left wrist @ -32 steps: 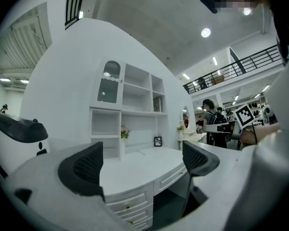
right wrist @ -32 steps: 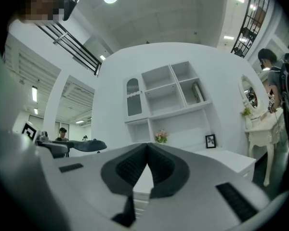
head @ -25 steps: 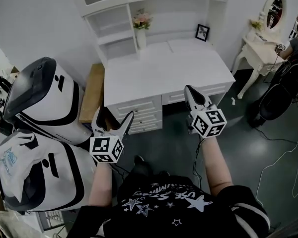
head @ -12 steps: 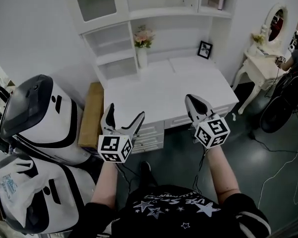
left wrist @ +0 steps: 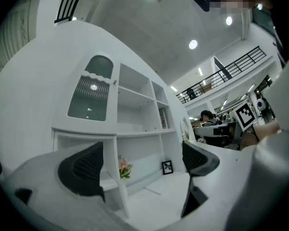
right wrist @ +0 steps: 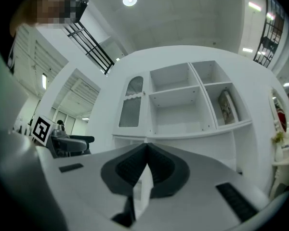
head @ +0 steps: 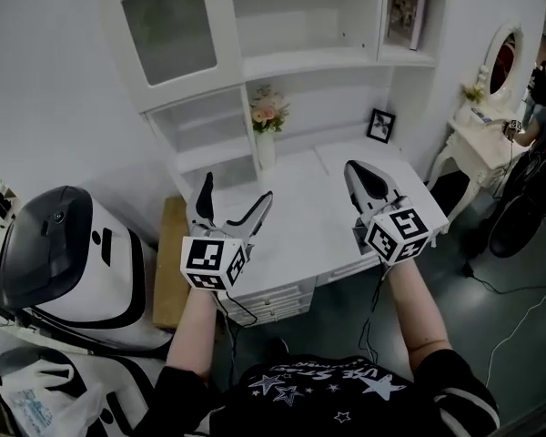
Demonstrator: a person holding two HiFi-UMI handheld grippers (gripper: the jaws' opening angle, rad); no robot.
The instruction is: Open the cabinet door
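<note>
The cabinet door is a white frame with a frosted glass pane, closed, at the upper left of the white desk hutch. It also shows in the left gripper view as the cabinet door and in the right gripper view as the cabinet door. My left gripper is held over the desk's left part, well below the door, open and empty. My right gripper hovers over the desk's right part, shut on nothing. Neither touches the hutch. In their own views the left gripper gapes and the right gripper has its pads together.
A vase of flowers and a picture frame stand on the desk top. Big white-and-black machines and a cardboard box crowd the left. A dressing table with mirror and a person are at the right.
Both grippers have risen from in front of the drawers to above the desk top, and the view has tilted up, bringing the glass door into sight. Jaw states are unchanged.
</note>
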